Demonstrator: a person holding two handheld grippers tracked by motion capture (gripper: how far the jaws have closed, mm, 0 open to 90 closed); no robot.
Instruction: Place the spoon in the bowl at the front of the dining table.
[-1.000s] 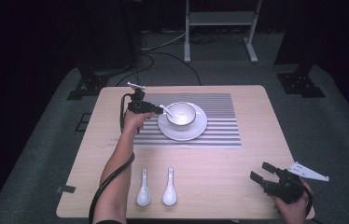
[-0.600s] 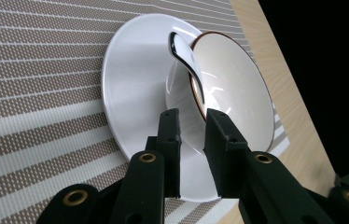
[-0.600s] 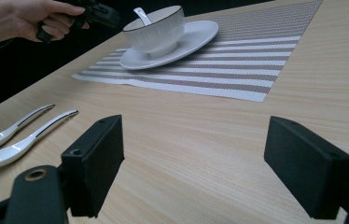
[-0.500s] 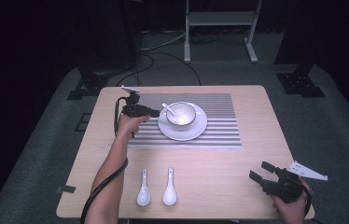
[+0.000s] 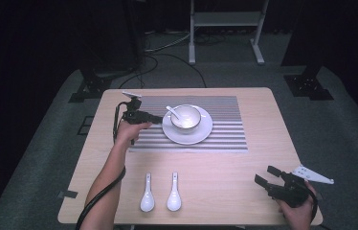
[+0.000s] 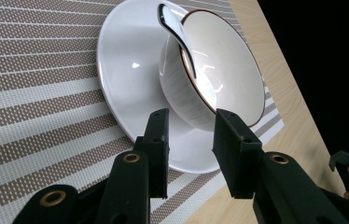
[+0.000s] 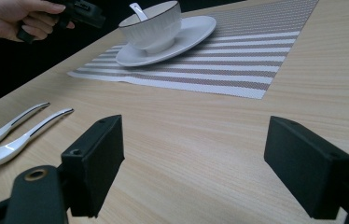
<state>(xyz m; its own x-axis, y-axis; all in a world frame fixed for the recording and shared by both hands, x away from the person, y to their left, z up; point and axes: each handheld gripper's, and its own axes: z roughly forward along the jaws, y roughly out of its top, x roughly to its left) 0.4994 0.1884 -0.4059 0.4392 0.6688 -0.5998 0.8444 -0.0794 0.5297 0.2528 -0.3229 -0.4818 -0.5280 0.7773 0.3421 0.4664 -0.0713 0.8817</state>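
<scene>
left tongs (image 5: 157, 119) have just been opening, empty, backing off from the white ceramic spoon (image 5: 172, 112) left in the ribbed white bowl (image 5: 185, 118); right tongs (image 5: 267, 176) gape idle.

A striped placemat (image 5: 215, 124) is laid across the far half of the table (image 5: 225, 167). On its left part a plate (image 5: 201, 134) is set, with a bowl (image 5: 185, 118) on it and a spoon (image 5: 172, 112) leaned inside. Two further spoons (image 5: 160, 194) are placed side by side near the front edge, left of centre.
</scene>
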